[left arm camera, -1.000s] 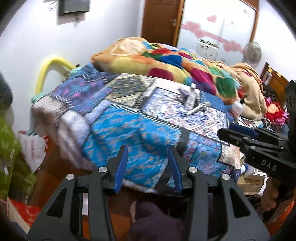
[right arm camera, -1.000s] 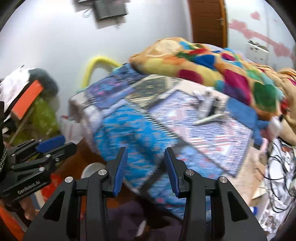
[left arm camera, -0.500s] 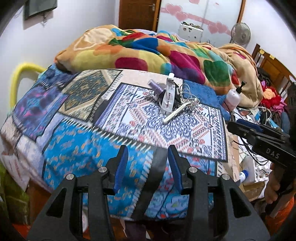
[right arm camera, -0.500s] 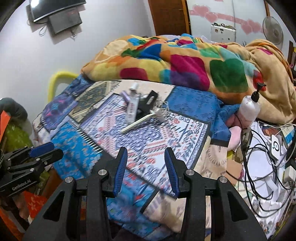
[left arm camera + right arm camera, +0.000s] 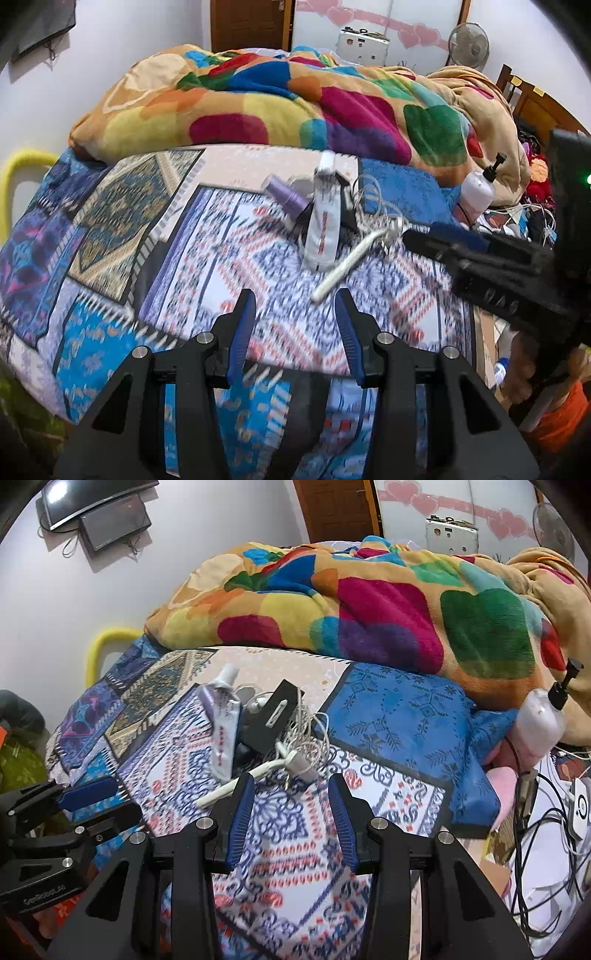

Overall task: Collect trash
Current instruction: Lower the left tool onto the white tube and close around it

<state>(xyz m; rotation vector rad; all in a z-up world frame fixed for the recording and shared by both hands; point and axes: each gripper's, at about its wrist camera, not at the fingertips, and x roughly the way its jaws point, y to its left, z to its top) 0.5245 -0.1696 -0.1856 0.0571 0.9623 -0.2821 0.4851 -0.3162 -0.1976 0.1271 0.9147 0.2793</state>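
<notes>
- Left wrist view: the left gripper (image 5: pixel 295 306) is held above the near part of a patterned patchwork bedspread (image 5: pixel 110 229), its blue-padded jaws parted with nothing between them.
- Beyond its tips, a small heap of items is seen on the bedspread: a white squeezed tube (image 5: pixel 322 221) lying lengthwise, a purple cylinder (image 5: pixel 286 195) just left of it, a white toothbrush-like stick (image 5: pixel 347 264) slanting at its right, and a tangle of white cord (image 5: pixel 373 206) behind.
- A multicoloured blanket (image 5: pixel 295 107) is piled across the far side of the bed, and a pump bottle (image 5: pixel 476 192) stands at the bed's right edge.
- The right gripper (image 5: pixel 439 236) enters from the right, close to the stick's far end; its opening cannot be judged here.
- Right wrist view: the right gripper (image 5: pixel 291 794) is seen with jaws apart and empty, its left fingertip overlapping the white stick (image 5: pixel 236 784); contact cannot be confirmed.
- The tube (image 5: pixel 223 720) lies just ahead on the left, beside a black flat box (image 5: pixel 271 716) and the cord (image 5: pixel 306 734).
- The left gripper (image 5: pixel 92 797) is seen at lower left, over the bed's edge.
</notes>
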